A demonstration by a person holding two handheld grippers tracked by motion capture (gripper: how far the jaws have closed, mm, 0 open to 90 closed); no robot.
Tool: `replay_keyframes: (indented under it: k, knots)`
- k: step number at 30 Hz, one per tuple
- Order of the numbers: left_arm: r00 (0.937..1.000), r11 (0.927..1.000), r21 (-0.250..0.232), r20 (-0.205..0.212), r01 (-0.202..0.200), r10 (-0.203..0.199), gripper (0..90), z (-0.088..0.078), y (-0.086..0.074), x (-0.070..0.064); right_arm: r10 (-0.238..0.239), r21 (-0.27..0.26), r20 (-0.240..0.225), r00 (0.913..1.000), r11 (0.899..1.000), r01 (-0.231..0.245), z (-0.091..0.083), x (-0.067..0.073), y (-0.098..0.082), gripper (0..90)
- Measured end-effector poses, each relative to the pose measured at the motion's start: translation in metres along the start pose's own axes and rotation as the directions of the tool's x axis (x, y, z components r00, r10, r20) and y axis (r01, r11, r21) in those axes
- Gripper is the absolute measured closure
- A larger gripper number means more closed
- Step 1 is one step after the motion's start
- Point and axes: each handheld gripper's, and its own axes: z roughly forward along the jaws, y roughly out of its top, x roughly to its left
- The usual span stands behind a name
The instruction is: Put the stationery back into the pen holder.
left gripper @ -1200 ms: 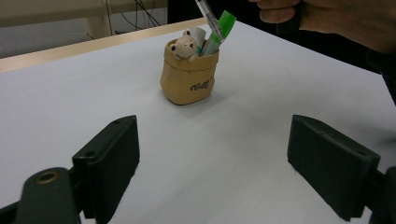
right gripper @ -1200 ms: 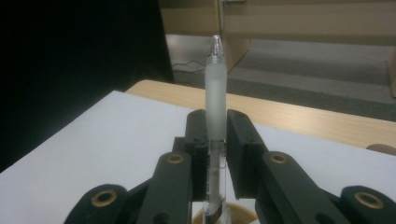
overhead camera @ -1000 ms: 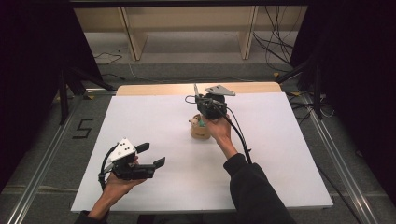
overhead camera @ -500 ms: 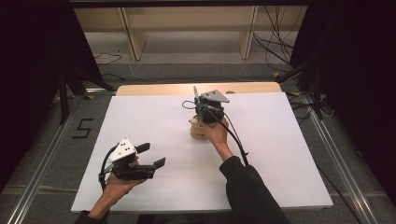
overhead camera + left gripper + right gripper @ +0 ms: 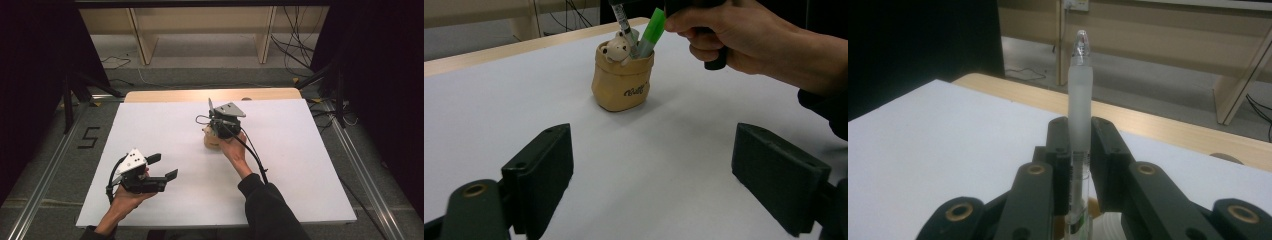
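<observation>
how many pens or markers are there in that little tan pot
2 that I can see: a green marker leaning at the pot's right side, and a clear pen clamped upright in the right gripper above it. More may be hidden inside, behind the little bear figure.

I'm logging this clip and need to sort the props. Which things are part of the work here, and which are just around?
In use:
- pen, clamped in the right gripper
- pen pot, bear-shaped, below that gripper
- green marker, standing in the pot

Just around:
- left gripper, jaws open, holding nothing
- number 5 taped on the floor
- cables behind the table
</observation>
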Motion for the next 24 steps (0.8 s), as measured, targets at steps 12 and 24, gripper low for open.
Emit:
replay_keyframes:
  k: [12, 24]
  knots:
    - [1.0000, 1.0000, 0.002, -0.001, 0.001, -0.001, 16.5, 0.000, 0.000, 0.000, -0.053, 0.029, 0.004, 0.9986, 0.998, 0.053, -0.011, 0.003, -0.003, 80.1]
    - [1.0000, 1.0000, 0.006, 0.000, 0.001, -0.001, 16.5, 0.000, 0.000, 0.000, -0.093, 0.054, -0.013, 0.9956, 0.994, 0.094, -0.016, 0.003, -0.007, 79.9]
